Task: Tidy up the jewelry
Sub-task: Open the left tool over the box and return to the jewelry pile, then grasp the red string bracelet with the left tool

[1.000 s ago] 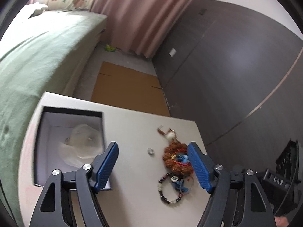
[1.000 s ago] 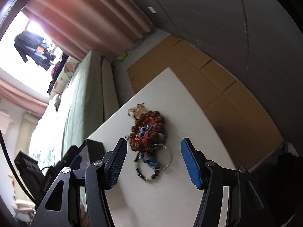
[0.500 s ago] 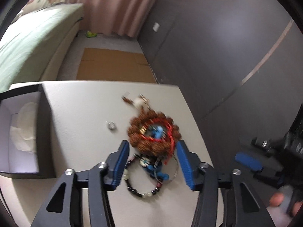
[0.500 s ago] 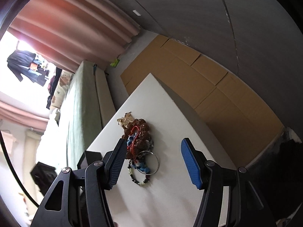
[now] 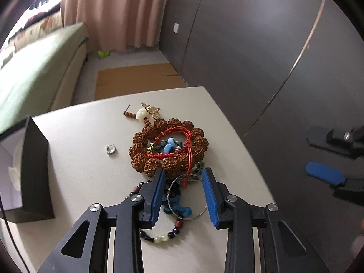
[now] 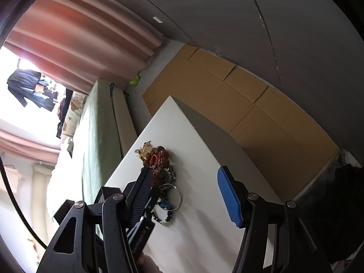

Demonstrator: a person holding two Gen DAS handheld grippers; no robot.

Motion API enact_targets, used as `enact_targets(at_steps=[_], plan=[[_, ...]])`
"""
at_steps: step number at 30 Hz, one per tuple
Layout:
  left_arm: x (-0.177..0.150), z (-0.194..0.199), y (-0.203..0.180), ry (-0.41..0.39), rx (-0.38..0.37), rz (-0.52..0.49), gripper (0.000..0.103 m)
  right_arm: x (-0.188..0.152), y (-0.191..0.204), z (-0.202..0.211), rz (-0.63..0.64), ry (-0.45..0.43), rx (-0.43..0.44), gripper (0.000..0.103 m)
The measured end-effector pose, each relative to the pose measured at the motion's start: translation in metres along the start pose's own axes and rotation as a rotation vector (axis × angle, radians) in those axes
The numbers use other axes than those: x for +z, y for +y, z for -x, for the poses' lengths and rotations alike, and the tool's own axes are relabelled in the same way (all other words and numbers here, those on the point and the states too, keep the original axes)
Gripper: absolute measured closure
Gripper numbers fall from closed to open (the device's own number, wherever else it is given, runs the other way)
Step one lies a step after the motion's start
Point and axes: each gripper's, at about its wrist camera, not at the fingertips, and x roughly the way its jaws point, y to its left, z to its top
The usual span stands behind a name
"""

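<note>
A jewelry pile lies on the white table [image 5: 79, 136]: a brown seed-bead bracelet [image 5: 168, 145] with a red cord [image 5: 182, 136], a blue bead string [image 5: 179, 209], a thin silver bangle [image 5: 188, 195] and a dark bead bracelet [image 5: 159, 236]. A small silver ring [image 5: 111, 149] lies apart to the left. My left gripper [image 5: 183, 177] is open, its fingers on either side of the pile's near end, over the bangle. My right gripper [image 6: 184, 182] is open, raised off to the right; the pile [image 6: 159, 159] lies by its left finger.
An open black box [image 5: 29, 170] with white lining stands at the table's left edge. A green sofa [image 5: 34, 72] lies beyond, cardboard sheets [image 5: 134, 79] cover the floor, and a dark wardrobe wall [image 5: 250, 45] runs along the right. The table's right edge is close to the pile.
My left gripper has moved right and forward from beside the box to straddle the jewelry pile, its jaws narrower. My right gripper has pulled back and tilted away from the pile.
</note>
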Motion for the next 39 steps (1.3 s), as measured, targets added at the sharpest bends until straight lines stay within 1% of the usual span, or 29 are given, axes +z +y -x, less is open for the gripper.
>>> enact_targets(at_steps=[1, 3, 6, 8, 9, 10, 12, 15, 17, 18, 23, 28, 33, 39], plan=[[-0.003, 0.001, -0.002, -0.004, 0.021, -0.016, 0.068, 0.000, 0.000, 0.000, -0.001, 0.002, 0.001, 0.043], [-0.005, 0.000, -0.009, -0.011, 0.085, -0.059, 0.068, -0.001, -0.001, 0.000, -0.001, 0.002, 0.002, 0.043], [-0.006, -0.002, -0.013, -0.022, 0.132, -0.086, 0.068, -0.003, 0.000, -0.001, 0.002, 0.005, 0.004, 0.043], [-0.006, -0.003, -0.010, -0.029, 0.162, -0.082, 0.079, -0.004, 0.001, -0.001, 0.007, 0.008, 0.004, 0.043], [-0.005, -0.002, -0.007, -0.029, 0.171, -0.076, 0.088, -0.005, 0.002, -0.002, 0.008, 0.010, 0.003, 0.043], [-0.004, -0.003, -0.004, -0.028, 0.170, -0.066, 0.090, -0.005, 0.002, -0.002, 0.009, 0.012, 0.001, 0.043], [-0.003, -0.001, 0.004, -0.026, 0.135, -0.042, 0.090, -0.005, 0.002, -0.002, 0.011, 0.013, -0.002, 0.043], [-0.002, 0.002, 0.013, -0.028, 0.122, -0.026, 0.092, -0.005, 0.004, -0.003, 0.012, 0.013, -0.007, 0.043], [-0.001, 0.007, 0.022, -0.031, 0.080, 0.006, 0.093, -0.005, 0.004, -0.003, 0.012, 0.013, -0.008, 0.043], [0.001, 0.009, 0.025, -0.034, 0.067, 0.018, 0.100, -0.005, 0.005, -0.004, 0.012, 0.014, -0.008, 0.043], [0.007, 0.028, 0.039, -0.070, -0.002, 0.063, 0.100, -0.008, 0.012, -0.010, 0.040, 0.034, -0.015, 0.043], [0.014, 0.045, 0.053, -0.104, -0.055, 0.117, 0.100, -0.011, 0.018, -0.019, 0.079, 0.058, -0.031, 0.043], [0.021, 0.066, 0.071, -0.146, -0.085, 0.170, 0.100, -0.019, 0.030, -0.036, 0.141, 0.103, -0.067, 0.043], [0.030, 0.086, 0.093, -0.190, -0.108, 0.223, 0.100, -0.037, 0.053, -0.069, 0.273, 0.176, -0.144, 0.043]])
